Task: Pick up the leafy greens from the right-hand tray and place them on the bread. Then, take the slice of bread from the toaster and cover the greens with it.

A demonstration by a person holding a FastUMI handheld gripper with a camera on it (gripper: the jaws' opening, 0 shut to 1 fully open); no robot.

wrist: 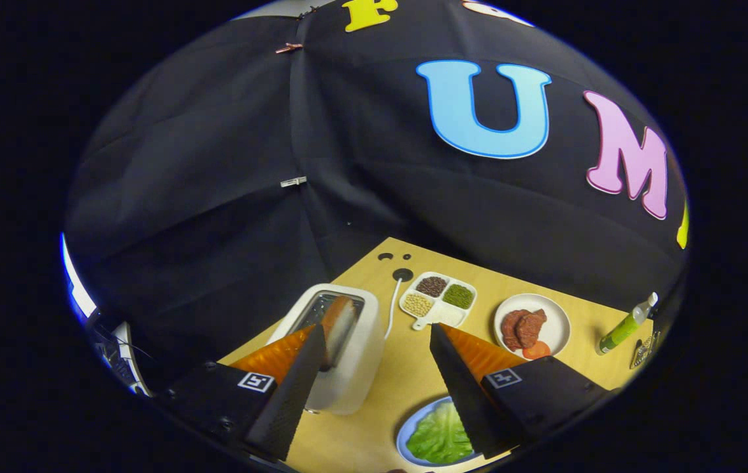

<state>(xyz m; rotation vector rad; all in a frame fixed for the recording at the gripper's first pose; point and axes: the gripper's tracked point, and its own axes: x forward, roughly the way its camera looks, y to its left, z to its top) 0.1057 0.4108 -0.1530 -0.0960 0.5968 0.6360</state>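
Leafy greens [441, 435], one pale green crinkled lettuce leaf with visible veins, lie on a blue plate [404, 433] on the wooden worktop [400, 374], just to the right of the white toaster [342, 368] taken here as landmark. One slice of bread [338, 325], orange-brown at the crust and pale on its face, stands upright in the toaster's slot. The tool [374, 338] is open, its two dark fingers spread wide and pressing on nothing: the left finger [292, 387] lies over the toaster's near right edge beside the bread, and the right finger [463, 387] crosses the right part of the blue plate. Right of the toaster and farther back sits one white divided dish [440, 314] with three filled compartments, holding dark brown, green and pale beige grains. Farther right again is one white round plate [555, 325] carrying reddish-brown meat pieces [522, 327] and one tomato slice [536, 350]. One green bottle [627, 325] with a white cap leans at the far right of the worktop. One white cable [392, 309] runs from behind the toaster to a dark round port [403, 274].
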